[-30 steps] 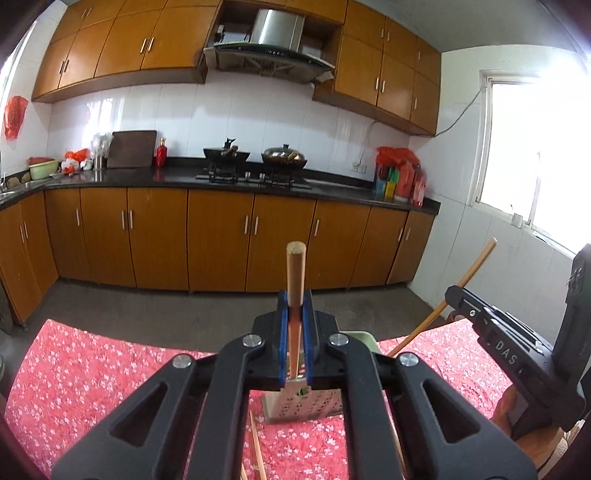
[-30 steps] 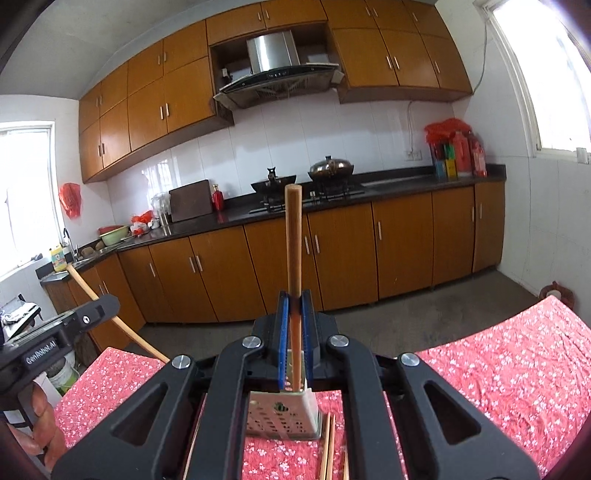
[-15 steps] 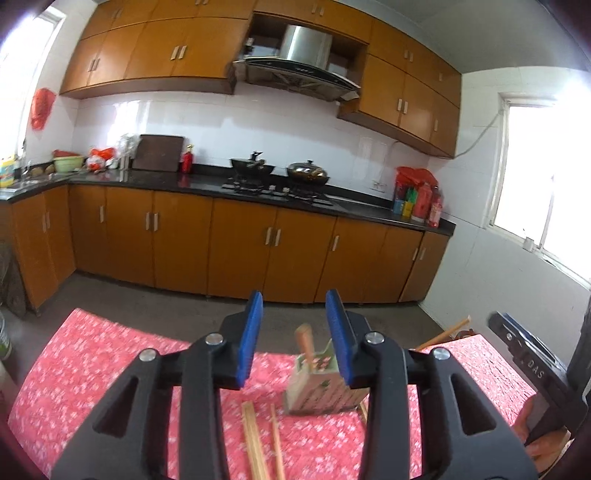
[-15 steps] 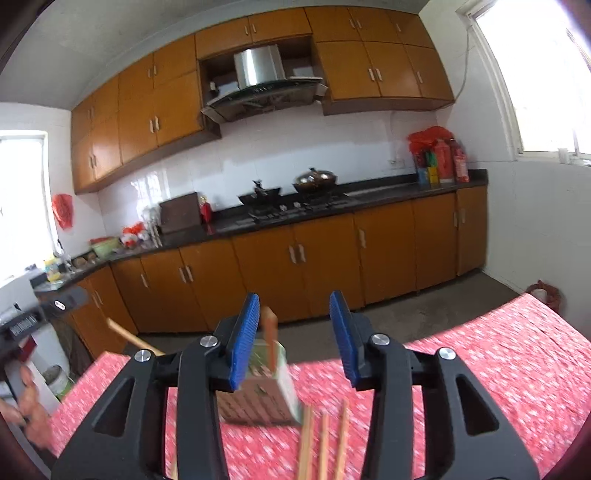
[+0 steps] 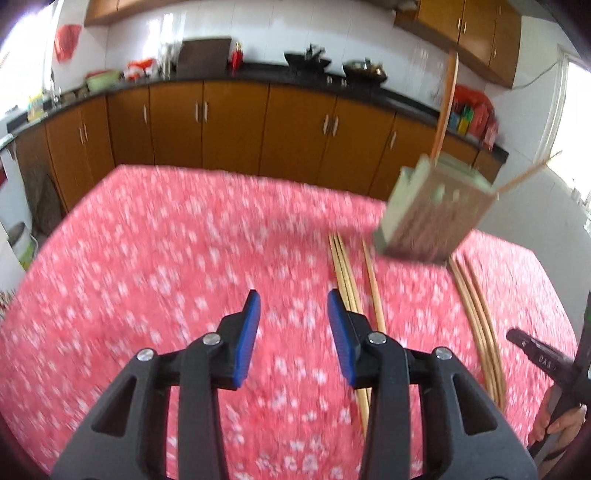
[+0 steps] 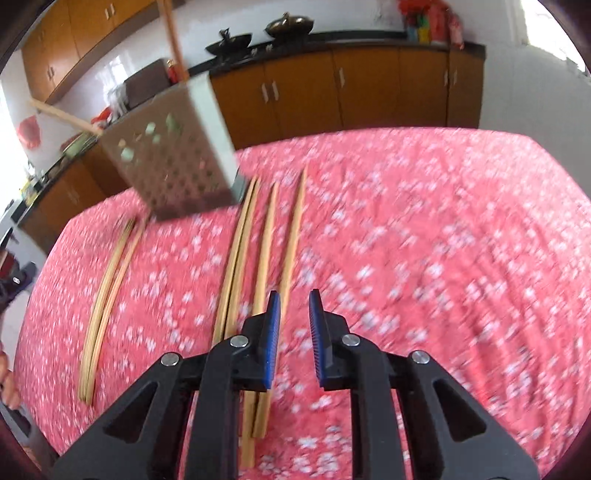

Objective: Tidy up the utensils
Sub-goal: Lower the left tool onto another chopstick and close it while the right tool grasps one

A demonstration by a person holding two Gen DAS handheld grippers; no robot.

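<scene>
Chopsticks [image 6: 291,236] lie loose on the red table [image 6: 424,229] beside a holder [image 6: 173,151] already carrying two. Both the left gripper [image 5: 292,325] and right gripper [image 6: 294,317] hang open and empty. Thin, light, stiff and likely slippery, each stick is probably best pinched near mid-length.

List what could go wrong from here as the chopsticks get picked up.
1. The holder stands near the table's far edge with two chopsticks leaning out; a bump could tip it.
2. The loose chopsticks lie close together, so the open right gripper may pinch two at once.
3. The open left gripper hovers beside another set, and both views are motion-blurred; a fast descent could scatter them.
</scene>
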